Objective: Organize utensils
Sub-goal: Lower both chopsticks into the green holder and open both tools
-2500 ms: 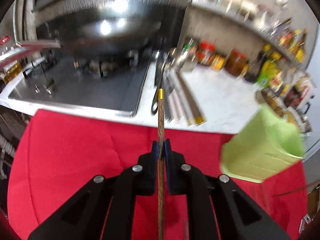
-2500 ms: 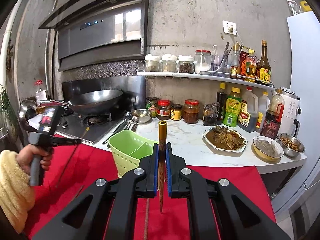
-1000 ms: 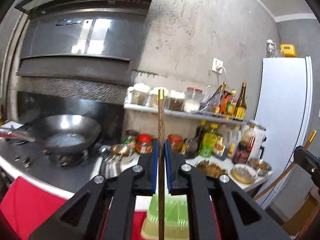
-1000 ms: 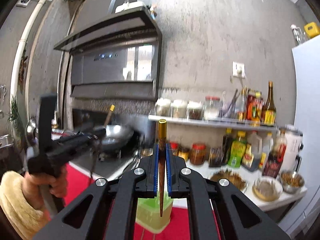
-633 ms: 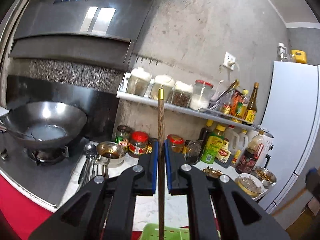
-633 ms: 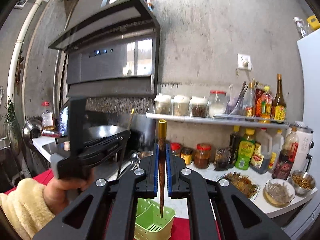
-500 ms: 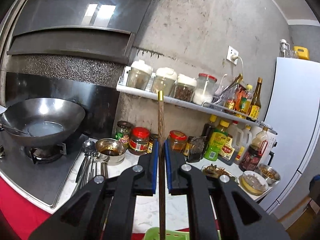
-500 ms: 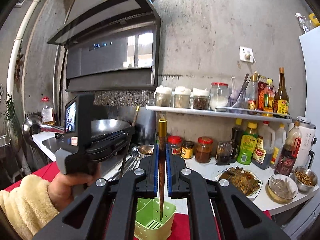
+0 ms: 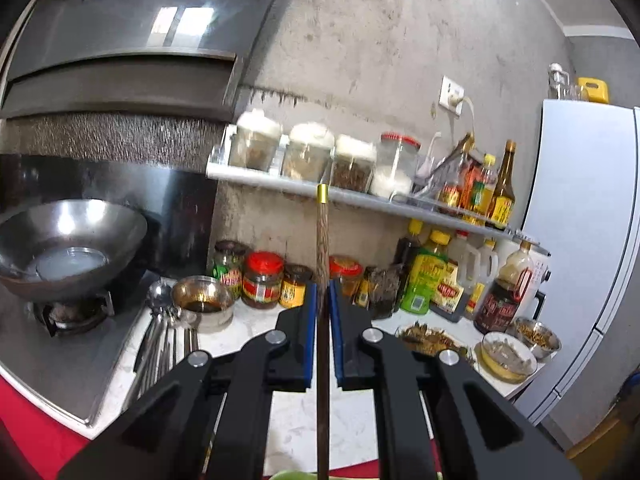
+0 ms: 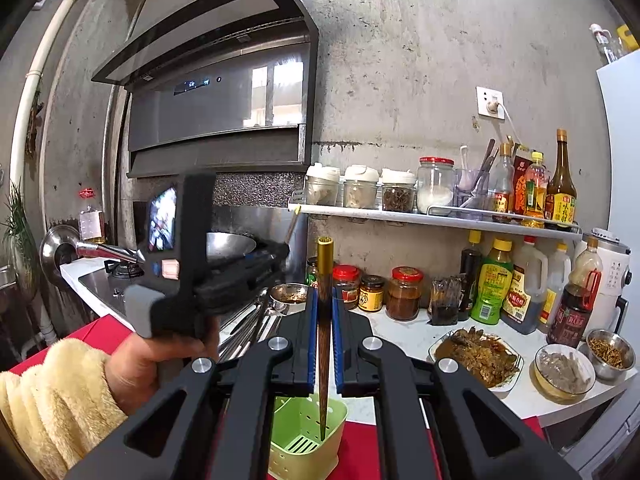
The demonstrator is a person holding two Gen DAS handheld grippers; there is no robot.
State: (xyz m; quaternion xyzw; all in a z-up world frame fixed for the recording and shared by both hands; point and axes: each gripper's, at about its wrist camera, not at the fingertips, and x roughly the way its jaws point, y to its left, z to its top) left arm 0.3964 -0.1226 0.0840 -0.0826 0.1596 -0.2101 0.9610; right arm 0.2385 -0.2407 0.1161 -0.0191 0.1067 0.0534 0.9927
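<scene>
While clamped narrow on a wooden chopstick (image 9: 322,248), left gripper (image 9: 322,304) seen level over the worktop (image 9: 256,328), blue pads pressed to either side of the stick. Chopstick upright between the pads, gold-capped end up against the shelf (image 9: 360,200), lower end running out of the bottom edge of the left wrist view beside a sliver of green.

Right gripper (image 10: 324,320) likewise closed tight on a second chopstick (image 10: 323,320), gold cap (image 10: 325,252) on top, pointed tip down inside the green utensil holder (image 10: 308,436). Tip hanging within the right-hand compartment, above the slotted floor; whether touching it, cannot tell. Holder standing on the red cloth (image 10: 360,452) at the worktop's front edge, directly under the jaws.

Seen from the right wrist camera: left hand (image 10: 160,356) in a fluffy cream sleeve (image 10: 52,400), wrapped around the handle of the other device, its small screen (image 10: 162,220) lit, just left of the right gripper.

Along the worktop's back edge: red-lidded jars (image 10: 404,292), sauce bottles (image 10: 490,284). Toward the right end: plate of cooked food (image 10: 476,356), glass bowl (image 10: 564,372), small steel bowl (image 10: 610,352). At the left end: wok (image 9: 68,248) on the burner, spoons and other loose cutlery (image 9: 160,344) lying beside a steel bowl (image 9: 202,304) between stove and jars. Range hood (image 10: 224,80) above, white fridge (image 9: 588,240) at far right.
</scene>
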